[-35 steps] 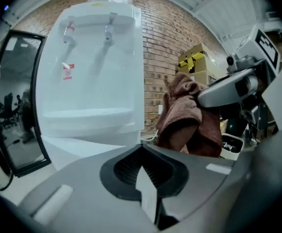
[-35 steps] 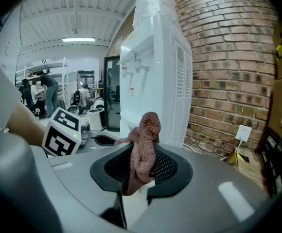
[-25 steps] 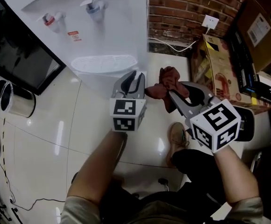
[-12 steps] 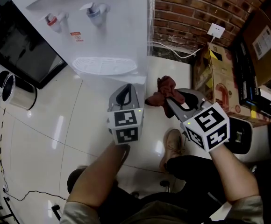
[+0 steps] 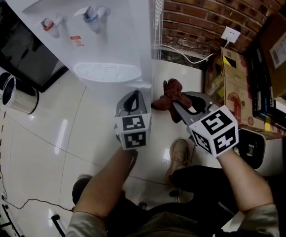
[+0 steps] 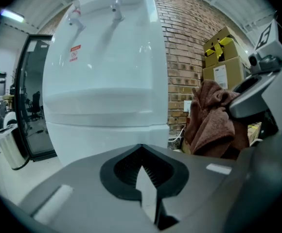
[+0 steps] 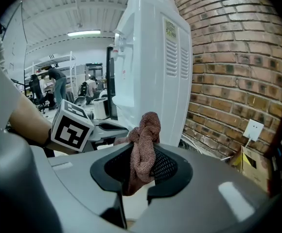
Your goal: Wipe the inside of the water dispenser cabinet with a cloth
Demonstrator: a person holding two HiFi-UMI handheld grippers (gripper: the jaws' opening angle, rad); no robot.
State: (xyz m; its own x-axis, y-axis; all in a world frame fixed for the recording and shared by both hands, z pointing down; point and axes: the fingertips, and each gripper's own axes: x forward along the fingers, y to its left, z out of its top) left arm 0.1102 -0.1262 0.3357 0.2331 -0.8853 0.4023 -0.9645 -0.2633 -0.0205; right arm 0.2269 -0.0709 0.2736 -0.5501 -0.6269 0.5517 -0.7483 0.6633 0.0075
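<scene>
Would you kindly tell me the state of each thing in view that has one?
left gripper: jaws shut, empty.
right gripper: jaws shut on the cloth.
cloth: bunched, held in the air.
dispenser: upright, cabinet door looks closed.

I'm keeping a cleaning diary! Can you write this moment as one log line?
left gripper: shut, empty | right gripper: shut on reddish-brown terry cloth | white plastic water dispenser: ahead, untouched | wiping: not begun

Grey-bodied left gripper [image 5: 134,94], right gripper [image 5: 176,106]; black ribbed pads [image 6: 124,171]; white cubes [image 5: 132,131] bore black square markers. Person wore short pale sleeves [image 5: 81,224], dark trousers [image 5: 202,179], tan shoe [image 5: 178,153].
</scene>
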